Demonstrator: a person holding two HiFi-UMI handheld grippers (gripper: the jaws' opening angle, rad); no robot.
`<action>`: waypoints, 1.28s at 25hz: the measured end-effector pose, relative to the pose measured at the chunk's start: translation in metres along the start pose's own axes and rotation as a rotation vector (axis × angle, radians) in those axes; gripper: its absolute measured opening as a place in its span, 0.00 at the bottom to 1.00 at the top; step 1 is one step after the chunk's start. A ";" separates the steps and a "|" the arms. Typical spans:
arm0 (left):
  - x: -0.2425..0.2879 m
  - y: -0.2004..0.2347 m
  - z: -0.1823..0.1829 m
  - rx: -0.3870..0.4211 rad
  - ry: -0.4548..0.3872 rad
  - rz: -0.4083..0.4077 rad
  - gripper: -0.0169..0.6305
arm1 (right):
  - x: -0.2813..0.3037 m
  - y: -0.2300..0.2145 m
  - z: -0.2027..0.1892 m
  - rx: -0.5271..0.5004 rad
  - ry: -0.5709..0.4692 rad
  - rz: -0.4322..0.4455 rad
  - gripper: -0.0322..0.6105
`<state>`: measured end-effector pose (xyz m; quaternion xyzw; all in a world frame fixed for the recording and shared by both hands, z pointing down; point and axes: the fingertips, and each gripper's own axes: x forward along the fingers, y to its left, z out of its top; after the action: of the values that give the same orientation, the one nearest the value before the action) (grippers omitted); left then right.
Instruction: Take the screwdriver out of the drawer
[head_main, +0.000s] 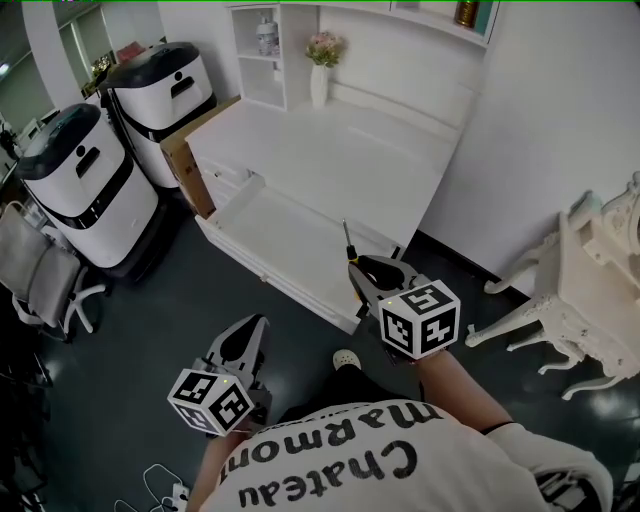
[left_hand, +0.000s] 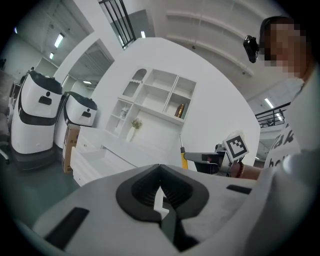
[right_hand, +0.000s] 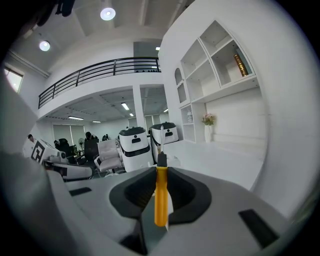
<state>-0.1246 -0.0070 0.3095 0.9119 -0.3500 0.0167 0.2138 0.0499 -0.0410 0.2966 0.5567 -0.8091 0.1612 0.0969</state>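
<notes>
Nearest, held the left gripper (left_hand: 160, 168) low over the dark floor, jaws together and nothing between them. A little further out and higher, had the right gripper (right_hand: 161, 170) clamped on the yellow handle of the screwdriver (right_hand: 160, 197), with the black collar and thin metal shaft sticking up past the jaw tips. Held the screwdriver in the air, out of the drawer (head_main: 281, 236), just above its front edge as the head view showed it. Beyond, found the drawer standing open from the white desk (head_main: 330, 150), its bottom bare. Farther back, saw a white vase (head_main: 319, 87) of flowers on the desk beside a shelf unit (head_main: 262, 52). Off to the left, saw two white machines with black tops (head_main: 80, 185) and a cardboard box (head_main: 181, 150) against the desk's end.
</notes>
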 end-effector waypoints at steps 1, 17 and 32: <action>-0.003 -0.001 -0.003 0.001 0.003 -0.003 0.06 | -0.003 0.002 -0.002 0.002 -0.001 -0.003 0.17; -0.039 -0.010 -0.023 0.001 0.019 0.003 0.06 | -0.029 0.014 -0.043 0.025 0.043 -0.051 0.17; -0.036 -0.004 -0.040 -0.037 0.043 -0.012 0.06 | -0.031 0.003 -0.073 0.029 0.124 -0.099 0.17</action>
<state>-0.1444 0.0345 0.3375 0.9093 -0.3399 0.0285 0.2382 0.0570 0.0136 0.3534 0.5863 -0.7707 0.2020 0.1464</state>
